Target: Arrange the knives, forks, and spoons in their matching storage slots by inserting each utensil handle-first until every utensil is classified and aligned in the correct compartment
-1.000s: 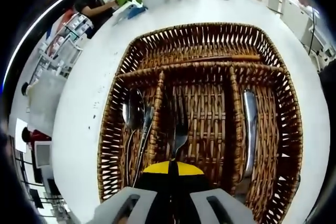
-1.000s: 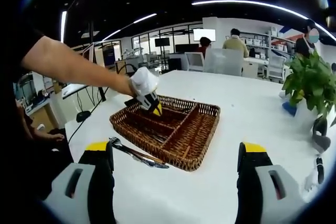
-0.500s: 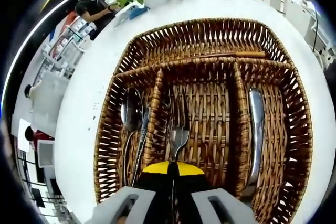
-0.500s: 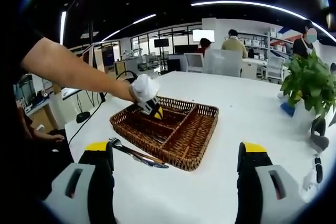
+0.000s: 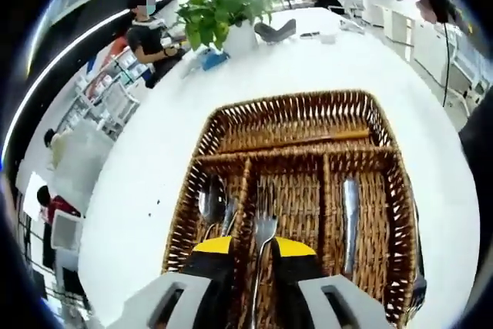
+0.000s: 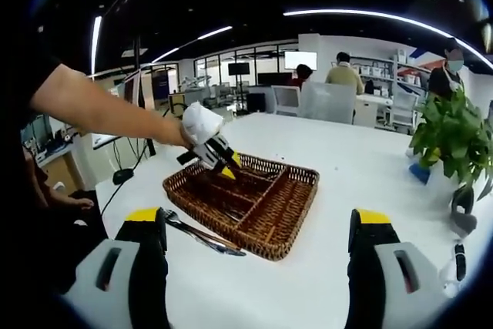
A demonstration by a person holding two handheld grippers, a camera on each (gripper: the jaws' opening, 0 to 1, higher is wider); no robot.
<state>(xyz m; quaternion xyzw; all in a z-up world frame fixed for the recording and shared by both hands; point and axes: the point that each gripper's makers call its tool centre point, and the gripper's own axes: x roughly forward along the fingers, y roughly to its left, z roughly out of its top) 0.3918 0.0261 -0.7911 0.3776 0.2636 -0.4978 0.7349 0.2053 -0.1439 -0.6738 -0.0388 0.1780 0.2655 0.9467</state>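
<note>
Your left claw (image 5: 253, 250) hangs over the near end of the wicker tray (image 5: 231, 117), its yellow-tipped jaws parted a little with the fork (image 5: 263, 230) lying between them in the middle slot, tines pointing away from you. Whether the pads touch the fork's handle you cannot tell from here. To the left, the spoons (image 5: 209, 204) sit in their own slot; to the right, a knife (image 5: 350, 209) lies in the right-hand slot, and the cross compartment at the far end looks bare.

Your right claw (image 6: 254, 248) is spread wide and carries nothing, held low over the white counter (image 6: 362, 167) well short of the tray. Just beside the tray's near wall, loose utensils (image 6: 199, 233) lie on the counter waiting to be sorted.

The risk now: lift the left claw with a pad dragging on the handle and you may tip the fork over the divider into the spoons. Reaching for the loose pieces, the wide right claw could nudge the light tray or scoop two at once, since they overlap.
</note>
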